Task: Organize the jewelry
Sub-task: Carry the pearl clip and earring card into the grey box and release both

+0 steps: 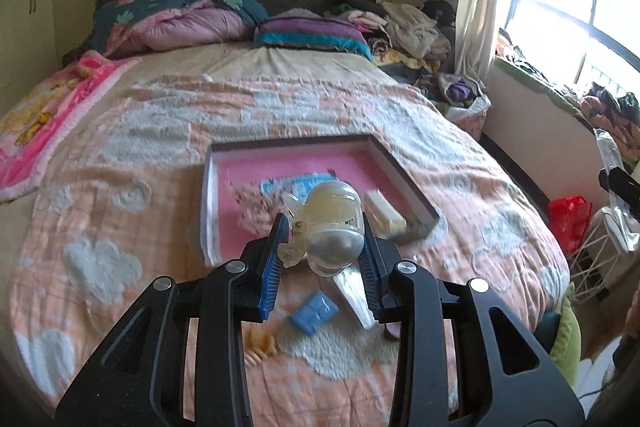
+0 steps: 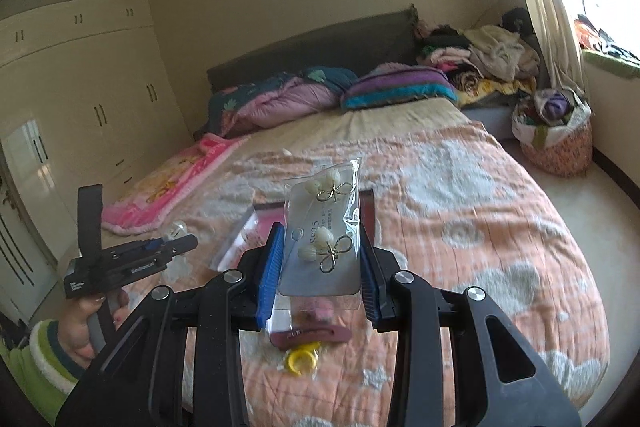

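The left gripper (image 1: 326, 255) has its jaws closed on a clear plastic hair clip (image 1: 330, 227), which sits pinched between the blue pads above the near edge of a shallow box (image 1: 404, 171) with a pink lining. Inside that box lie a pale blue packet (image 1: 296, 185) and a cream-coloured block (image 1: 384, 213) near its right wall; the box rests on the bed (image 1: 160, 131), on an orange quilt with white cloud shapes. Below the left jaws, on the quilt, lie a small blue packet (image 1: 314, 313) and a clear sleeve (image 1: 354, 293), with a small orange item (image 1: 262, 341) just beside them, too blurred to name. The right gripper (image 2: 320, 267) has its jaws closed on a clear bag of earrings (image 2: 320, 227), held upright; the bag contains a card with two gold bow-shaped earrings with pale beads. Beneath the right jaws, on the quilt, lie a dark red hair clip (image 2: 312, 337) and a yellow ring (image 2: 300, 359), touching or nearly so. In the right wrist view the other gripper appears at the left, gripped by a hand (image 2: 86, 327) in a green and white sleeve. Beyond are folded quilts (image 2: 280, 95) at the headboard, a heap of clothes (image 2: 480, 55), a basket (image 2: 556, 135) on the floor and a wardrobe (image 2: 80, 75).
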{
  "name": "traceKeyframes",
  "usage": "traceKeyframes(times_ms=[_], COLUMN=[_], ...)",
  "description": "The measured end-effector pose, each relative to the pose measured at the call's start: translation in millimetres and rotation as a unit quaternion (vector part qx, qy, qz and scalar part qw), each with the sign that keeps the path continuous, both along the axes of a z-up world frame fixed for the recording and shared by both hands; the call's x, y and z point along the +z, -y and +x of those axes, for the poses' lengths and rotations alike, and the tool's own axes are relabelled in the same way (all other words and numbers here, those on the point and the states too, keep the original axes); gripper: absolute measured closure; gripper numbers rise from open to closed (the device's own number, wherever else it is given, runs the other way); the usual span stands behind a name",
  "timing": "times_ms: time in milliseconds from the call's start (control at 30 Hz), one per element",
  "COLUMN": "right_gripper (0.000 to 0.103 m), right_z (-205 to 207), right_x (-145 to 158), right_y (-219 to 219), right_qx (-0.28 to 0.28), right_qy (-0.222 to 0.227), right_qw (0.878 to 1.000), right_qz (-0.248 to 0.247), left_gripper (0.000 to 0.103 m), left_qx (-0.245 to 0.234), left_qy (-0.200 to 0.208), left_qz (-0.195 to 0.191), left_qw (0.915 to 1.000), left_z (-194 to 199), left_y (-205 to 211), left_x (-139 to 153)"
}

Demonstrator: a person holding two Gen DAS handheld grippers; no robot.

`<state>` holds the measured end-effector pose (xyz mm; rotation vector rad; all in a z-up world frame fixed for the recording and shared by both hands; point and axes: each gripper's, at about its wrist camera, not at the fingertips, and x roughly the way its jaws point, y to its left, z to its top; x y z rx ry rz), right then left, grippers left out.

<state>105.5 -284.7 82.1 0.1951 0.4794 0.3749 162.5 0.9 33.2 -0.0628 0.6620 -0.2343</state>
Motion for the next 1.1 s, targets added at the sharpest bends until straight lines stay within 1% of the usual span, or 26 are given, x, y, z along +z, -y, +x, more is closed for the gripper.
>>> traceKeyframes(times_ms=[100, 167, 300, 533, 667, 867, 967, 1100], right_gripper=[0.070, 0.070, 0.070, 0.070, 0.070, 0.070, 0.070, 0.070], right_z=[8, 15, 27, 52, 73, 109, 127, 148], right_x=[7, 12, 20, 31, 32, 15, 1, -25], right_y=[-5, -10, -18, -27, -31, -39, -44, -51], right_qx=[0.006, 0.010, 0.018, 0.023, 0.021, 0.020, 0.020, 0.017], right_qy=[0.007, 0.012, 0.018, 0.024, 0.020, -0.006, -0.025, -0.053], right_qw=[1.000, 1.000, 1.000, 0.999, 0.999, 0.999, 0.999, 0.997], right_qz=[-0.001, -0.005, -0.007, -0.023, -0.029, -0.041, -0.043, -0.054], left_gripper=[0.077, 0.077, 0.077, 0.077, 0.077, 0.077, 0.077, 0.077], left_qx=[0.003, 0.004, 0.006, 0.002, -0.001, -0.009, -0.011, -0.017], left_qy=[0.010, 0.015, 0.025, 0.033, 0.031, 0.009, -0.003, -0.022], left_qz=[0.001, -0.004, -0.008, -0.012, -0.011, -0.011, -0.006, 0.000], left_qw=[0.9999, 0.9999, 0.9997, 0.9994, 0.9995, 0.9999, 0.9999, 0.9996], left_z=[9, 15, 24, 41, 54, 80, 91, 102], left_y=[0, -3, -4, -3, 0, 12, 17, 23], left_x=[11, 18, 27, 36, 37, 21, 8, -13])
